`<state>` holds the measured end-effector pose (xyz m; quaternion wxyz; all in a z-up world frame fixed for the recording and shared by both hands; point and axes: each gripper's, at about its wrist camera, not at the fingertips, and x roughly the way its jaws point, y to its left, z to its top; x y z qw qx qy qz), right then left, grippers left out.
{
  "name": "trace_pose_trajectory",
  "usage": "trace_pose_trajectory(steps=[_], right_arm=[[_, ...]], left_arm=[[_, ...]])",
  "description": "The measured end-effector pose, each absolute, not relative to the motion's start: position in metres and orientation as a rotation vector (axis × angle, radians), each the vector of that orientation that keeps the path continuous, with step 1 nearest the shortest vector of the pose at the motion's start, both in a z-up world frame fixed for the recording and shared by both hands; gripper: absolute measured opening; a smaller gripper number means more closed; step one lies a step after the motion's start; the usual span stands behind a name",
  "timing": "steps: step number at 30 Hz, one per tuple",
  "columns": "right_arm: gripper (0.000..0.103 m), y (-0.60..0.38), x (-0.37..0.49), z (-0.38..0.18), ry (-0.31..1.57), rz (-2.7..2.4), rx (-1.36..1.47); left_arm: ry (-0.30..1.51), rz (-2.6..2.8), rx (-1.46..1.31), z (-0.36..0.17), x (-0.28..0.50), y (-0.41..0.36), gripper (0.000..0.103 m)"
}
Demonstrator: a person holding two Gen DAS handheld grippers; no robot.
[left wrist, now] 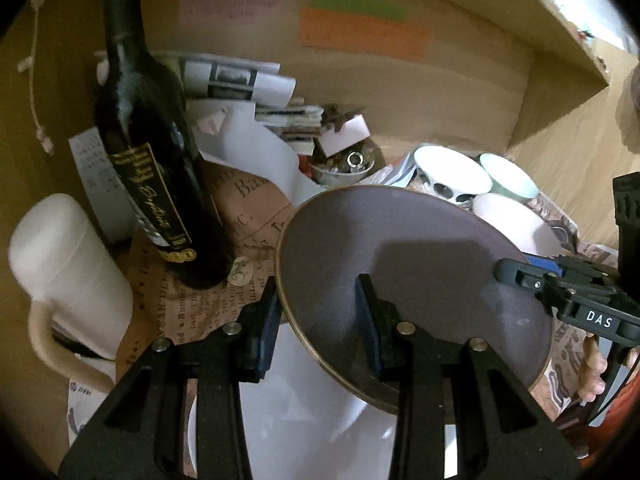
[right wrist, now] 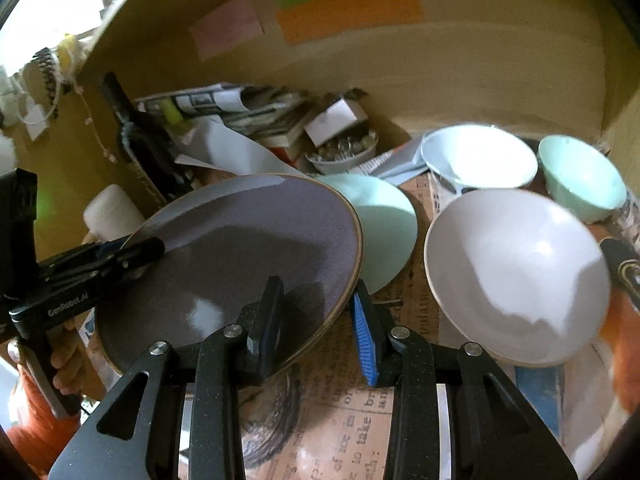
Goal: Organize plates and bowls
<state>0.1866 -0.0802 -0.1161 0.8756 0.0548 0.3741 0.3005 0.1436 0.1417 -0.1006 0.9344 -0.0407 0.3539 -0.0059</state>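
Grey plate [left wrist: 400, 280] tilted above white plate [left wrist: 312, 408], rim pinched between left gripper [left wrist: 320, 320] fingers, right gripper [left wrist: 516, 272] clamping its far edge, wine bottle [left wrist: 148, 140] beside; right wrist: right gripper [right wrist: 316, 312] fingers pinching plate rim, white bowl [right wrist: 516, 276] just right, mint plate [right wrist: 384, 224] behind.

grey plate [right wrist: 240, 248] with a bronze rim, tilted, lifted off the newsprint, pinched at both edges. pale green plate [right wrist: 384, 224] just behind it. white bowl [right wrist: 516, 276] beside, two more bowls further back.
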Motion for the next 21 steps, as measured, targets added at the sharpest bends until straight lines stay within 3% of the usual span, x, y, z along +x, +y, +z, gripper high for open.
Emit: trace_pose_trajectory(steps=[21], right_arm=[[0.031, -0.132, 0.127, -0.091, 0.686, 0.649, 0.118]], left_arm=[[0.633, 0.002, -0.068, -0.070, 0.069, 0.079, 0.036]])
